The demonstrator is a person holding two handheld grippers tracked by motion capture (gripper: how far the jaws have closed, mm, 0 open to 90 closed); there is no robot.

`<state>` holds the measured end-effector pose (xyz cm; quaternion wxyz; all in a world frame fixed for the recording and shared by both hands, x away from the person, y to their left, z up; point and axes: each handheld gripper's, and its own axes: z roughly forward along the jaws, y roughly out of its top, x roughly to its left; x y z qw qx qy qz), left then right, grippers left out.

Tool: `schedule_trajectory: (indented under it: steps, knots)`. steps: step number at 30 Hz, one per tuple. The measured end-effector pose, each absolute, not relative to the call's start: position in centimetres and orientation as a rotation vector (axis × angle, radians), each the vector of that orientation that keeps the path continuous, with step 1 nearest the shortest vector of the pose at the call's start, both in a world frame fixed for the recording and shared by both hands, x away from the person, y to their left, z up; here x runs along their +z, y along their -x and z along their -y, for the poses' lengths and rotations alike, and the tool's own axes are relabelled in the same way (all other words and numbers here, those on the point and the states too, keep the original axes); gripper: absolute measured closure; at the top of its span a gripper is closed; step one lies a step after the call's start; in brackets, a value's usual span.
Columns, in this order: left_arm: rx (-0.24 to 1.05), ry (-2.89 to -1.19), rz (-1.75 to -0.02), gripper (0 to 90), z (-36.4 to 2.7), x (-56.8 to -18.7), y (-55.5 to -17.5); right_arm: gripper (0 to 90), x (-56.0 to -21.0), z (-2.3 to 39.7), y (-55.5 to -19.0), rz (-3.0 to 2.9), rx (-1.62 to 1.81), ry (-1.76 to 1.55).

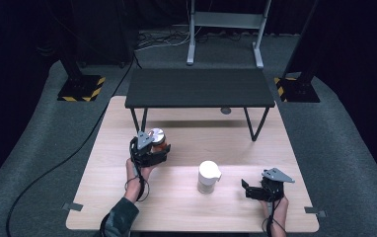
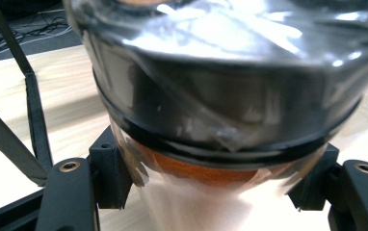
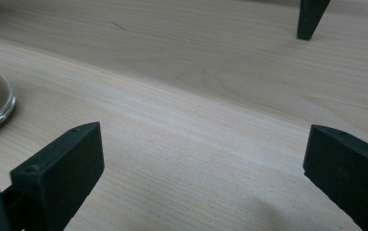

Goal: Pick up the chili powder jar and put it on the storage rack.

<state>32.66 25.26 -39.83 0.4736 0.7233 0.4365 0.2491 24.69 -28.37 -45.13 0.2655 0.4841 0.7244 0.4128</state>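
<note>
The counter (image 1: 176,197) is pale wood with a fine straight grain. On it, the white-capped jar (image 1: 208,177) is clear glass with a brownish fill. Left of that jar, the black left tool (image 1: 149,150) grips a second jar (image 2: 211,125), amber-orange below a dark, glossy lid with a silvery top. Right of the white-capped jar, the right tool (image 1: 249,190) is black under a grey plate. Behind it, the shelf (image 1: 199,88) is matt black; yellow-black stripes mark the floor stands (image 1: 82,89).

A: Left black two-jaw gripper (image 1: 152,148)?
B: Raised off table, jaws clamped tight on sth round, left hand (image 1: 138,173) gripping from below, forearm angled in from bottom edge.
A: Right black two-jaw gripper (image 1: 248,189)?
B: Low nr table, jaws wide apart, nothing betw. them, pointing left.
</note>
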Motion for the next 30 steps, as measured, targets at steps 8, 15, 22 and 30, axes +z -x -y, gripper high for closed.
schedule_trajectory:
  steps: [8, 15, 22, 30]
  knots:
    - [0.603, -1.771, -1.059, 31.4, -25.2, -39.3, -33.0, 0.0, -45.1, 28.4, -24.7, -1.958, 1.117, -1.305]
    - [0.606, -1.771, -1.051, 31.4, -25.1, -38.8, -33.2, 0.0, -45.1, 28.4, -24.7, -1.957, 1.118, -1.306]
    - [0.607, -1.774, -1.038, 31.4, -25.0, -38.3, -33.5, 0.0, -45.2, 28.4, -24.7, -1.957, 1.119, -1.306]
    - [0.596, -1.768, -1.03, 31.4, -24.9, -37.7, -34.0, 0.0, -45.1, 28.4, -24.7, -1.959, 1.117, -1.304]
